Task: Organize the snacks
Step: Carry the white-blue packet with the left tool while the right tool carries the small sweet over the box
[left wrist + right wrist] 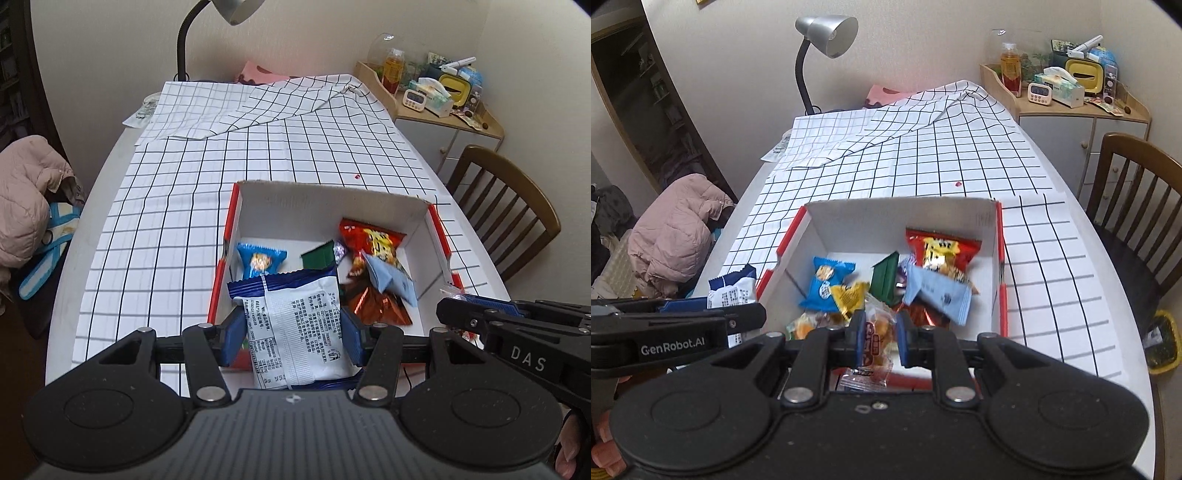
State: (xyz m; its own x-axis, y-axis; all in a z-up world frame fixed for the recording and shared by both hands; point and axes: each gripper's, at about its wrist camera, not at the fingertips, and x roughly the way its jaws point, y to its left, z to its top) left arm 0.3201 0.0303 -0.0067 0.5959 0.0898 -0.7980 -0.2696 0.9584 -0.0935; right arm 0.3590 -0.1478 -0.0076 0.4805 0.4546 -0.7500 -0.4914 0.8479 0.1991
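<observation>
Snacks fill the red-edged box on the gridded bench. Left hand-held gripper clamps a blue-and-white packet above the box's near-left edge. Right hand-held gripper pinches a clear orange-sweet wrapper over its near edge.

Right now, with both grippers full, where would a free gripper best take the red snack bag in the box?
Judging by its pose, take the red snack bag by its crimped top edge, coming from above: that end leans on the box far wall, uncovered, while a light blue packet covers its lower half.
</observation>
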